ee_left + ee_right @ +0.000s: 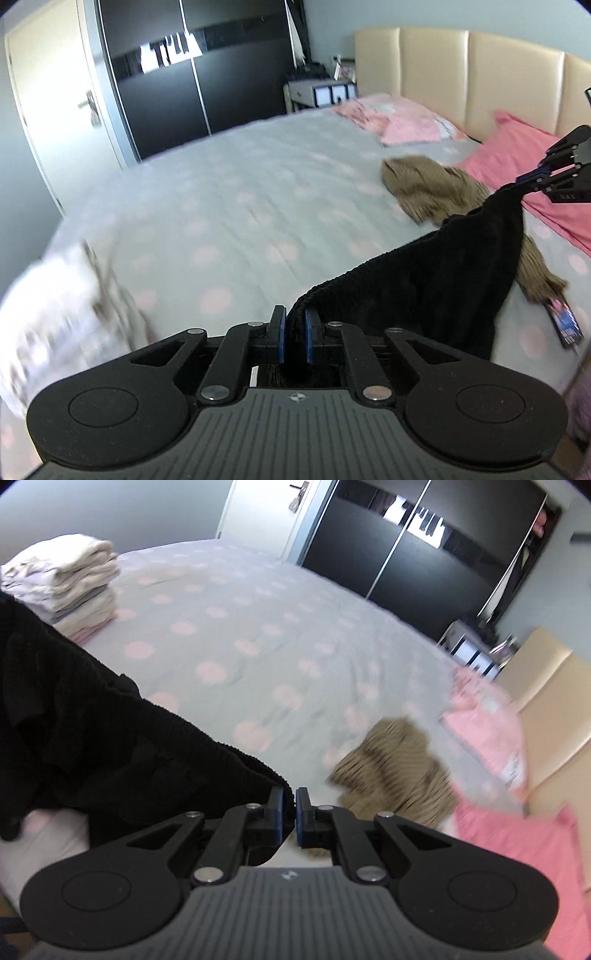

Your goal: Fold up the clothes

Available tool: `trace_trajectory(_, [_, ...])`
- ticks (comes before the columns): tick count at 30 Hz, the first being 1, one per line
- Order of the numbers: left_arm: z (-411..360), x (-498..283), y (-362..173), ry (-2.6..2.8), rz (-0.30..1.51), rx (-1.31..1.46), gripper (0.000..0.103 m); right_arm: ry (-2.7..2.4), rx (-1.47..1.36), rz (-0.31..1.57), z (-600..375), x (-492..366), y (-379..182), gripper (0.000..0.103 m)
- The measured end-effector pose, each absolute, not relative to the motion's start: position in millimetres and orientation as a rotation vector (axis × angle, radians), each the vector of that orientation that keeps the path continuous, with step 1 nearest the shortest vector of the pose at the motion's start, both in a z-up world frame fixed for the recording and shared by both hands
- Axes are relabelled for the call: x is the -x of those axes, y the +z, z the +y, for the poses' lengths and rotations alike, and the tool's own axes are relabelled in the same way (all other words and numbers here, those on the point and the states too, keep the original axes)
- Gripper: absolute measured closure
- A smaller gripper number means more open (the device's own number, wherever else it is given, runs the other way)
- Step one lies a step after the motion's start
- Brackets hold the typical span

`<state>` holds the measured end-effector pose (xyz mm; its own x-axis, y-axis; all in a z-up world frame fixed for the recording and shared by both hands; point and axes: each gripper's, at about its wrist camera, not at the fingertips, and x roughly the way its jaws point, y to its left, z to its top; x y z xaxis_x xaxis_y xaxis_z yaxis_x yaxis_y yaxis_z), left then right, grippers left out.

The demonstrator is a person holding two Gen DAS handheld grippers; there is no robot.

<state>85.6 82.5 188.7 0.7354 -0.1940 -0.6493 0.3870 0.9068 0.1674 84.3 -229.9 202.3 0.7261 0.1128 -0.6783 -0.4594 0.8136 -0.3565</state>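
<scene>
Stack of folded pale clothes (66,579) at far left of bed (229,206), blurred in left view. Left claw (294,334) clamped on one end of black ribbed garment (424,288). Garment strung above bed. Right claw (289,816) apparently pinched shut on other end. Brown garment (391,771) crumpled beyond, beside pink pillow (517,162).

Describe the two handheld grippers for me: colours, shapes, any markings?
Both match. The left gripper and right gripper are matte black, with blue pads on the fingers, silver pivot pins on angled linkage arms, round discs either side, and a ribbed grey body bearing a small white emblem. No cables or sleeves are visible.
</scene>
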Motion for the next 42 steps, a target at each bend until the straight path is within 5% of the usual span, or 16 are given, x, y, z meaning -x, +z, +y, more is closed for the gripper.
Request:
trace_trajectory(11, [78.4,-165.8,250.9,-0.123,0.404,-0.271,0.095,0.134,0.633,0.426,-181.9,-166.4,252.1,0.096])
trace_trajectory(20, [90.4,-147.3,303.7,-0.106,0.199,-0.320,0.095,0.124,0.593,0.177,-180.4,-168.9,306.9,0.096])
trace_trajectory(25, [86.7,-123.6,232.0,-0.196,0.374,-0.478,0.096,0.235,0.661,0.287,-191.5,-148.3,266.5,0.097])
trace_trajectory(33, [72.5,-71.3,60.2,-0.384,0.750,-0.585,0.096,0.433,0.735,0.609,-210.5,-92.9,123.8,0.098])
trace_trajectory(42, [53.1,-12.9,-25.7,-0.571,0.972,-0.762,0.096,0.584,0.736,0.762,-230.6,-24.0,40.9,0.099])
